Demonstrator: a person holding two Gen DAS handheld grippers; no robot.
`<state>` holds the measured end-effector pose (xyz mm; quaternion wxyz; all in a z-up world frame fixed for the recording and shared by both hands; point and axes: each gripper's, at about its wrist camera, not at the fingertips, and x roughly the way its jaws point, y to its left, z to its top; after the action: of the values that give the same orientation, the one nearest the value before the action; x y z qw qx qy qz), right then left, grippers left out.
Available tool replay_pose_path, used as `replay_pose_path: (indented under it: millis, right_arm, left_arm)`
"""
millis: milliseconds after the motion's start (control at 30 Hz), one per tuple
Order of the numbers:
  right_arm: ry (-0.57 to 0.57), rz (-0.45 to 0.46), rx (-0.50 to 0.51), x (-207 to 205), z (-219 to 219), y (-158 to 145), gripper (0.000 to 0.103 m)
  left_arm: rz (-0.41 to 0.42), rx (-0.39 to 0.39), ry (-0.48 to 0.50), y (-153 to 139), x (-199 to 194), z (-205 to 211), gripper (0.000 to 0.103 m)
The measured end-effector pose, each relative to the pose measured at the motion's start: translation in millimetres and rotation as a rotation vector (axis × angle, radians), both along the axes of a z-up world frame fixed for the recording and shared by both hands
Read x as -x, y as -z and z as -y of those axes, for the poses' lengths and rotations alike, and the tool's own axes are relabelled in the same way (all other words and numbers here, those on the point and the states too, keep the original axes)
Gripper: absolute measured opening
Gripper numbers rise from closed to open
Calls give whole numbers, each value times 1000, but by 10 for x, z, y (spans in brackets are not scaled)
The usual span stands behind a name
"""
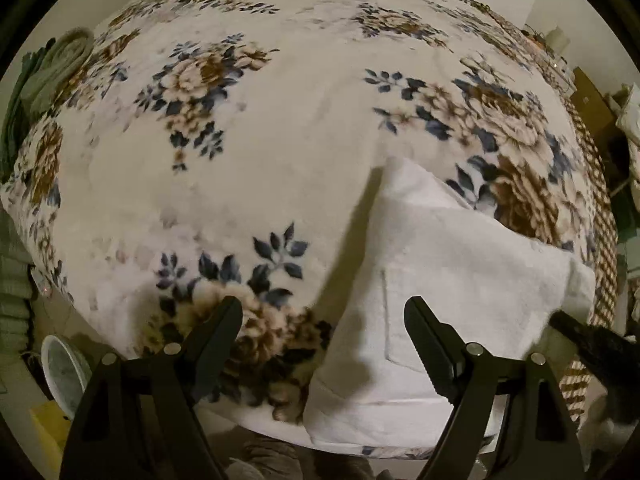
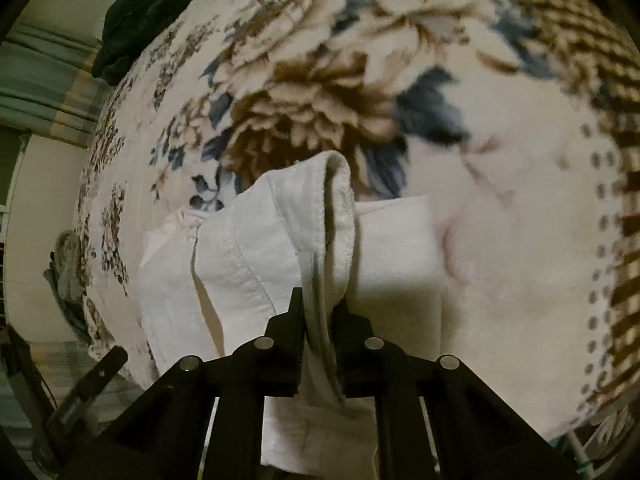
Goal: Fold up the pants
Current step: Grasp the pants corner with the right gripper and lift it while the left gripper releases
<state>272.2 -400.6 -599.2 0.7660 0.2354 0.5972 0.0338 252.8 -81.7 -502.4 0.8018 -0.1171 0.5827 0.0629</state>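
While the left gripper (image 1: 323,314) gapes wide over the floral blanket (image 1: 248,128), right gripper (image 2: 317,300) pinches white pants (image 2: 256,248), seen only right-side

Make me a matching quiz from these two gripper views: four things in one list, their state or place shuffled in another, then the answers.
Things:
1. left gripper
2. right gripper
3. white fabric pants
4. green folded cloth

States:
A. at the far left edge of the floral blanket
B. shut on fabric
C. open, holding nothing
D. lying near the blanket's front edge

Pairs: 1-C, 2-B, 3-D, 4-A
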Motion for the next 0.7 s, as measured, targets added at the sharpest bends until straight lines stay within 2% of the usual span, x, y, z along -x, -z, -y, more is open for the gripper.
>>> replay_pose_path:
  millis: [200,367,533,600,667,700]
  right_arm:
    - [142,-1,65,285,680,-312,11]
    - [208,-47,119,418,1235,-228,12]
    - [225,-79,102,305,1472,13,12]
    - [238,-105,71,266,1549,145,13]
    - [245,-130,50,225,1608,285,13]
    - [244,-134,47,213,1631,337,14]
  left_arm:
    - [8,117,16,-33,-171,122,82]
    - [-1,231,58,45,-478,444,82]
    - [-77,293,114,463,-944,713,82]
    - [-114,360,132,688,-1096,774,82]
    - [-107,400,150,797,-1169,796,54]
    - [-94,414,177,818,-1189,814,32]
